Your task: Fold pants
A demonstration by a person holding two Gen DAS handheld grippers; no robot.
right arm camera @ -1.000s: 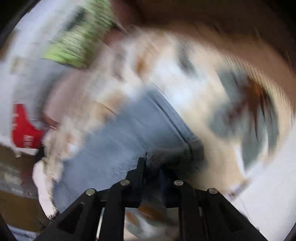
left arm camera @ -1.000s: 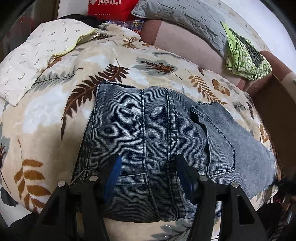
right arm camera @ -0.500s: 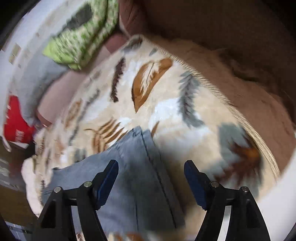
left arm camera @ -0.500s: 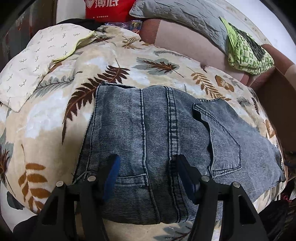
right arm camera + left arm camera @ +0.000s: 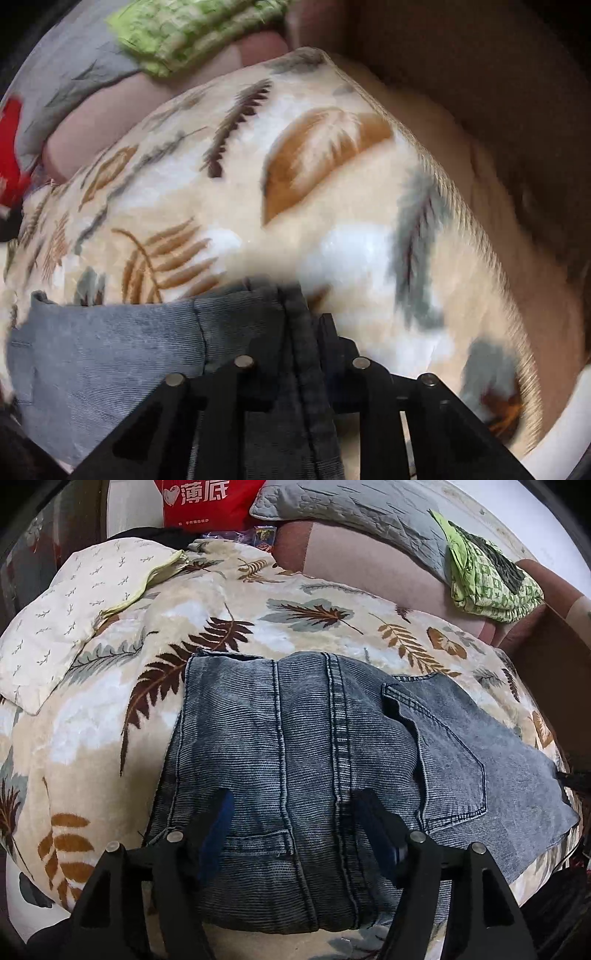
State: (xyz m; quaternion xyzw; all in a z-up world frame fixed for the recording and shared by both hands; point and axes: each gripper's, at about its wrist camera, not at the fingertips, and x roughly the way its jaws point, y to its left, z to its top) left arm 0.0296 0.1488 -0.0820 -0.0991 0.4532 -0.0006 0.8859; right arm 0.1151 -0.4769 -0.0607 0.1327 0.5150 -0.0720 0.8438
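Note:
Blue-grey denim pants (image 5: 314, 753) lie folded on a leaf-print blanket (image 5: 110, 731), back pocket up at the right. My left gripper (image 5: 295, 816) is open, its blue-padded fingers (image 5: 218, 823) resting over the near part of the pants, holding nothing. In the right wrist view my right gripper (image 5: 299, 332) is shut on an edge of the pants (image 5: 110, 350), the seam running between its jaws. That view is blurred.
A cream pillow (image 5: 62, 616) lies at the left, a grey quilted cushion (image 5: 354, 513) and a green patterned cloth (image 5: 487, 579) at the back, a red bag (image 5: 210, 498) behind. The blanket's edge (image 5: 476, 229) drops off at the right.
My right gripper was open half a second ago above the pants; now it has closed on their edge. The left gripper has stayed open in place.

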